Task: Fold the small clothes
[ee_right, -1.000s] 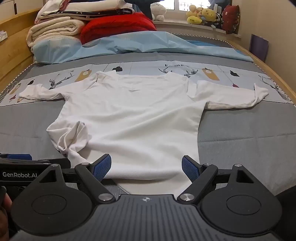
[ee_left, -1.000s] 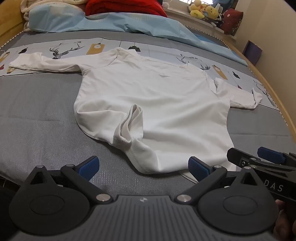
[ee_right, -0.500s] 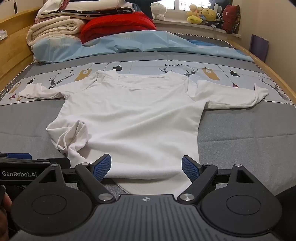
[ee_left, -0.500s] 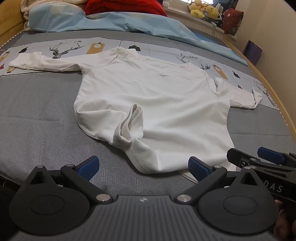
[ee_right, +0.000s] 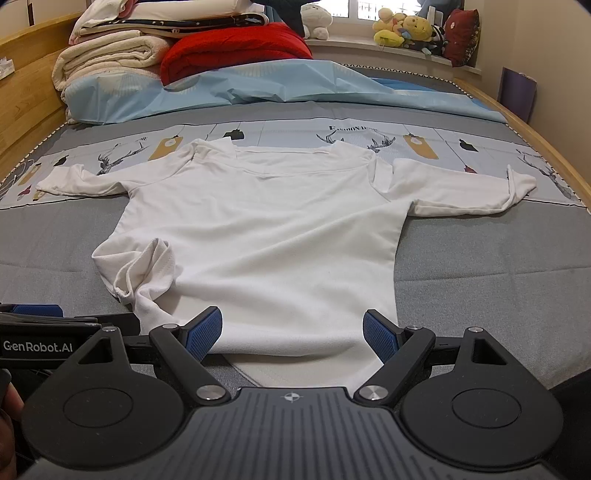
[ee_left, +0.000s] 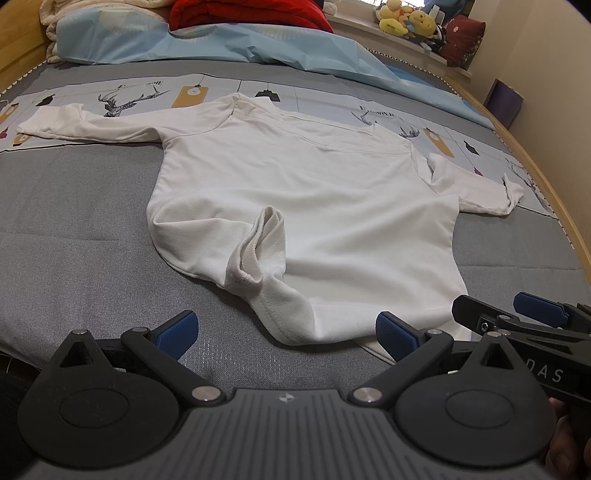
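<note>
A small white long-sleeved shirt (ee_left: 314,199) (ee_right: 280,243) lies spread flat on the grey bed cover, collar far, hem near, both sleeves stretched out sideways. Its near left hem corner (ee_left: 264,251) (ee_right: 147,269) is bunched and flipped up onto the body. My left gripper (ee_left: 286,332) is open just in front of the hem's left part, holding nothing. My right gripper (ee_right: 293,332) is open over the middle of the hem, its blue pads (ee_right: 205,332) on either side of the cloth without closing on it. The right gripper's side (ee_left: 524,321) shows in the left wrist view.
A light blue sheet (ee_right: 258,88), a red quilt (ee_right: 232,48) and folded blankets (ee_right: 110,59) lie at the head of the bed. Plush toys (ee_right: 410,29) sit on the windowsill. Wooden bed rails (ee_right: 22,103) run along both sides. Grey cover (ee_left: 74,229) flanks the shirt.
Almost nothing has moved; the shirt lies the same and both grippers stay open near the hem, with only a slight drift of the views.
</note>
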